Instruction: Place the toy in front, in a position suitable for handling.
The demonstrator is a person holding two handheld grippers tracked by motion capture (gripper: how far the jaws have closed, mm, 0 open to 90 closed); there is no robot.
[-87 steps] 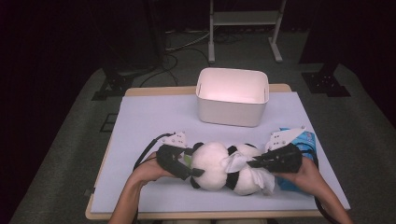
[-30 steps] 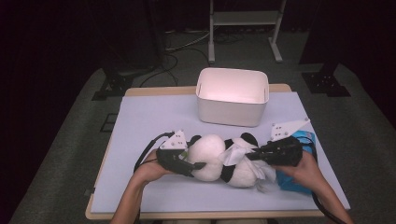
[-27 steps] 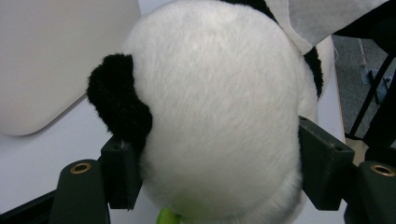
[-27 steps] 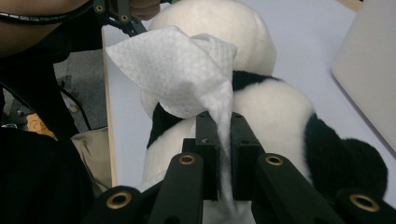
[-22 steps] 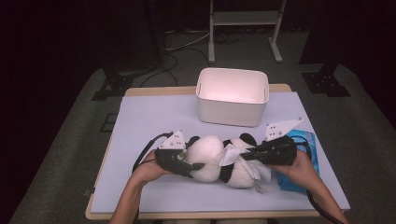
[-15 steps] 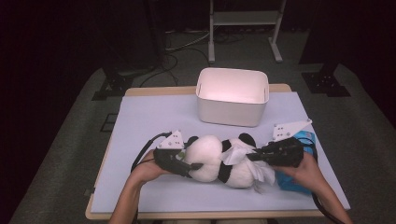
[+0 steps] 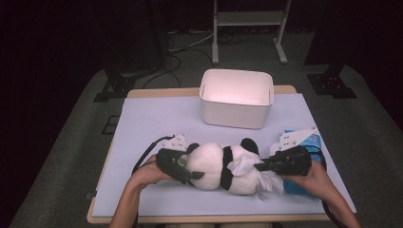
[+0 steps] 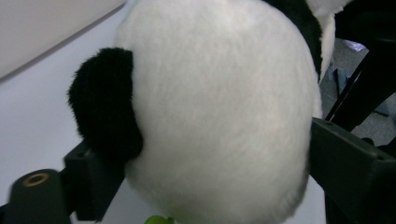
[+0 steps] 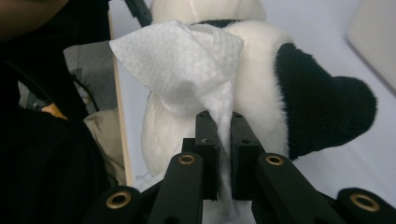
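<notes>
A black-and-white plush panda (image 7: 223, 168) lies on its side at the near middle of the table. My left gripper (image 7: 195, 171) reaches around its round white head (image 8: 219, 107). The jaws have just been opening and stand wide on either side of the head without squeezing it. My right gripper (image 7: 259, 166) comes in from the right, shut on a crumpled white wipe (image 7: 244, 164). In the right gripper view the wipe (image 9: 182, 65) fans out from the right gripper (image 9: 218, 121) against the panda's white belly (image 9: 261, 93).
A white rectangular bin (image 7: 236, 102) stands at the back middle of the pale mat (image 7: 157, 118). Under my right hand lies a blue wipe packet (image 7: 309, 142). The table's near edge runs close below both forearms.
The left jaws have spread wider around the panda's head. The right gripper has shifted the wipe a little over the panda's body. The panda has stayed in place.
</notes>
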